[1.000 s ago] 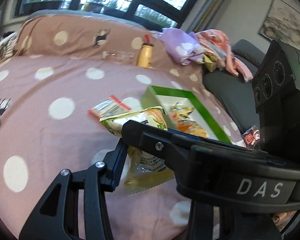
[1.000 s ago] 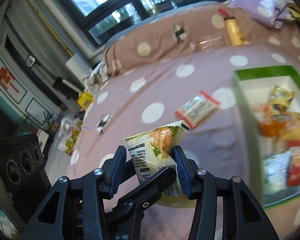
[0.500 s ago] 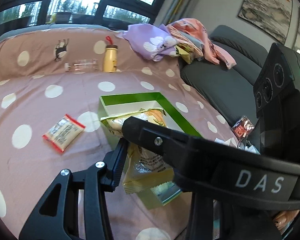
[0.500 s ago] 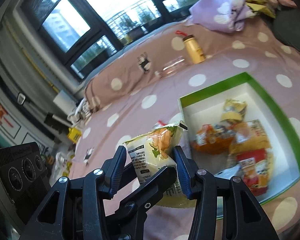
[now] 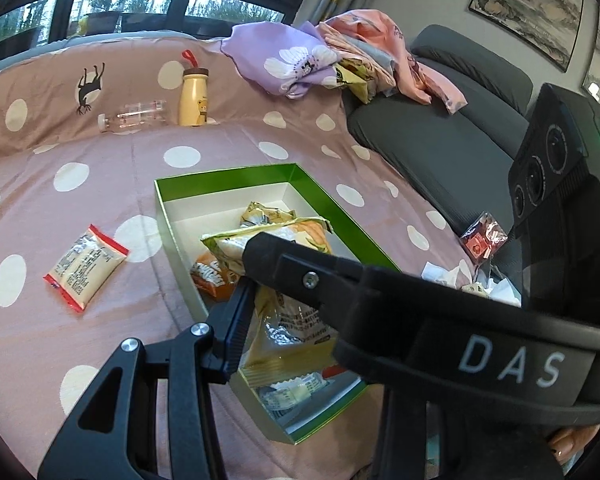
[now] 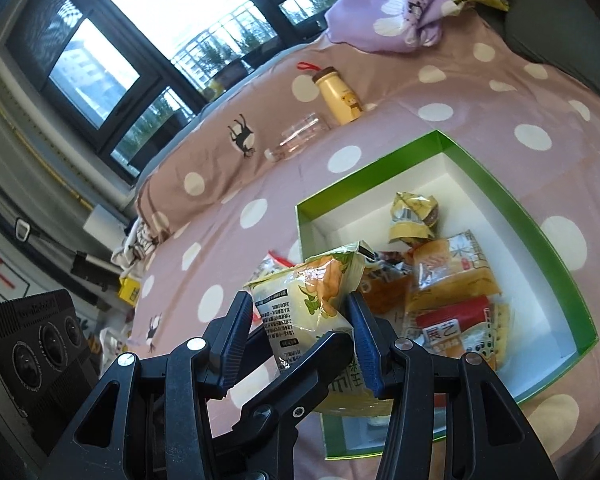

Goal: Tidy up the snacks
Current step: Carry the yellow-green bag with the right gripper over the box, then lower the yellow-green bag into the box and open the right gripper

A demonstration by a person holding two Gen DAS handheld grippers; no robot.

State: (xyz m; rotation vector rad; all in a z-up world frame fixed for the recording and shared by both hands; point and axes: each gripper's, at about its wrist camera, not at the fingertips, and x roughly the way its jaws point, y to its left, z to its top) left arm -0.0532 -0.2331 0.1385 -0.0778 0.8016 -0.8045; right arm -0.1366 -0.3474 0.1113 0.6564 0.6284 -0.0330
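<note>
My right gripper [image 6: 306,334] is shut on a yellow-green snack bag [image 6: 304,304] and holds it above the near left part of the green box [image 6: 548,248]. The box holds several snack packs [image 6: 452,284]. In the left wrist view the same bag [image 5: 284,280] hangs between one left finger and the right gripper's body, which crosses in front and hides the left gripper's [image 5: 260,304] other finger. The box [image 5: 340,216] lies below it. A red-edged white snack pack [image 5: 85,269] lies on the spotted bedspread left of the box.
A yellow bottle [image 5: 194,98] and a clear bottle [image 5: 134,114] lie at the back of the bed. Purple and pink clothes [image 5: 300,60] are piled by the grey sofa [image 5: 452,140]. A small red packet [image 5: 483,240] lies at the bed's right edge.
Both grippers have swung right with the bag, from above the bare bedspread to above the green box. The red-edged pack has dropped behind to the left.
</note>
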